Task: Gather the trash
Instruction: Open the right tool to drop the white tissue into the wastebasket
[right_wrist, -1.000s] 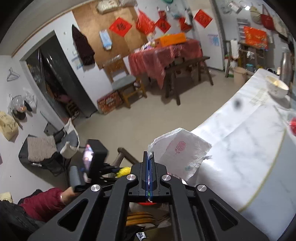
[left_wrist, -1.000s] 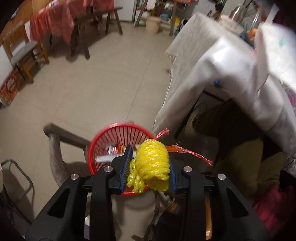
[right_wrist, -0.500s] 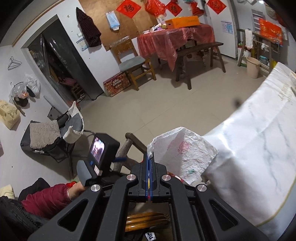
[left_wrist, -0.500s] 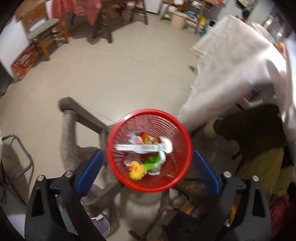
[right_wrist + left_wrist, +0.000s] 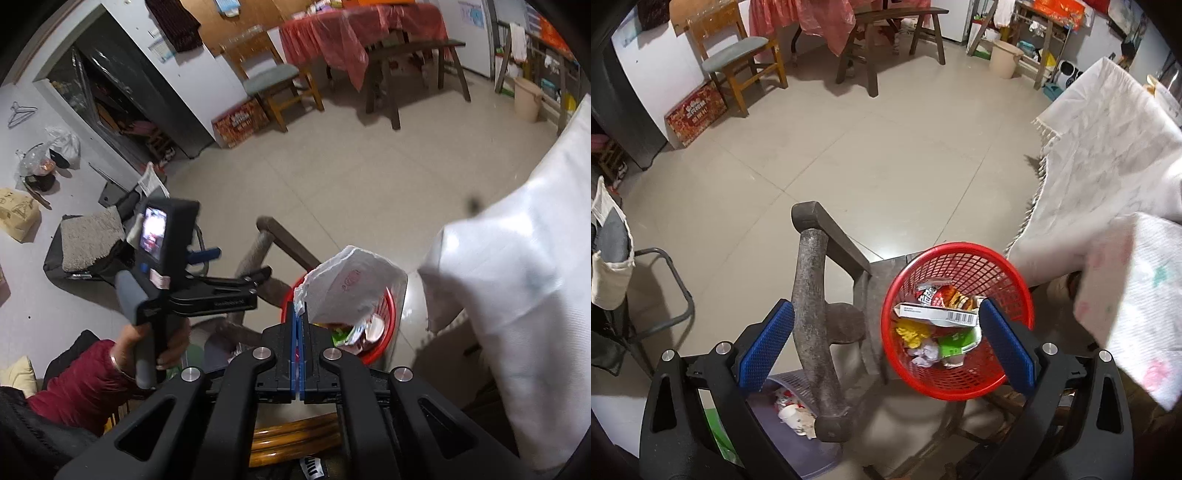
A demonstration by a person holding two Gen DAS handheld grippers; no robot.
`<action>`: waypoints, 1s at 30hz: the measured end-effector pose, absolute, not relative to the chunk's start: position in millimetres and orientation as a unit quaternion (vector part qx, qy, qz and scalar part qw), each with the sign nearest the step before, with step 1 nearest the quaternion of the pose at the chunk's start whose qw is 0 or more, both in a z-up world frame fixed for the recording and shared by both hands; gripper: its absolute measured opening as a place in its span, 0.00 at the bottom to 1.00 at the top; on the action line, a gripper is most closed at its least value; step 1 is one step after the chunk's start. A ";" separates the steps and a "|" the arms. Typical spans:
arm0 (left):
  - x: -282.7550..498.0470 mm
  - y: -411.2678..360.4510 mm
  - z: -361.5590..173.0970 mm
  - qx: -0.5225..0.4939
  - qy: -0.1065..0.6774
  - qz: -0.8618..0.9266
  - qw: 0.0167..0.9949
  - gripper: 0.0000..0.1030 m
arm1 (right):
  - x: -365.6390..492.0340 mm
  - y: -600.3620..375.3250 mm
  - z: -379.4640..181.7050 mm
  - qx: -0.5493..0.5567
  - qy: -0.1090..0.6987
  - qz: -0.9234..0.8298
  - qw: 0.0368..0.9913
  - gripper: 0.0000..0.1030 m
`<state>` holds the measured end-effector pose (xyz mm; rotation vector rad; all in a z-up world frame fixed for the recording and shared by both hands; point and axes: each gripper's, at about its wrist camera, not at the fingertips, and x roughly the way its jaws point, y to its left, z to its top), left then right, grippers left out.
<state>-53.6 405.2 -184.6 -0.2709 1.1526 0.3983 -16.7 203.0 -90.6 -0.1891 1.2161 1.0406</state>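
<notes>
Right gripper (image 5: 297, 314) jaws clamped on white paper napkin (image 5: 351, 291), napkin hanging directly over red basket (image 5: 386, 328) rim. Drop lies straight below. Left gripper (image 5: 886, 343) jaws wide, empty, offset left of basket.

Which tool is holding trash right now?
The right tool: its blue pads are shut on the white tissue above the red basket. The left tool stands wide open with nothing held.
</notes>
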 end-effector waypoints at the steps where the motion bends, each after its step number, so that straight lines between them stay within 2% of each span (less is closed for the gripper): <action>1: -53.3 404.1 -186.2 -0.124 0.540 0.186 0.811 0.93 | -15.4 204.9 -96.4 -0.087 0.550 0.464 0.689 0.01; 14: -50.4 391.6 -191.3 -0.106 0.544 0.172 0.814 0.93 | -3.1 229.2 -177.5 -0.120 0.618 0.435 0.644 0.02; 17: -50.2 388.6 -191.2 -0.105 0.544 0.170 0.815 0.93 | -4.3 235.7 -196.9 -0.134 0.634 0.428 0.630 0.07; 19: -50.0 386.3 -189.2 -0.101 0.542 0.169 0.817 0.93 | -8.3 236.0 -200.7 -0.142 0.630 0.424 0.635 0.26; 26: -47.7 378.6 -180.9 -0.087 0.537 0.163 0.823 0.93 | -16.6 224.5 -169.1 -0.153 0.587 0.437 0.665 0.31; 30: -46.7 370.8 -175.0 -0.078 0.533 0.158 0.828 0.93 | -20.2 211.8 -150.0 -0.165 0.556 0.434 0.689 0.42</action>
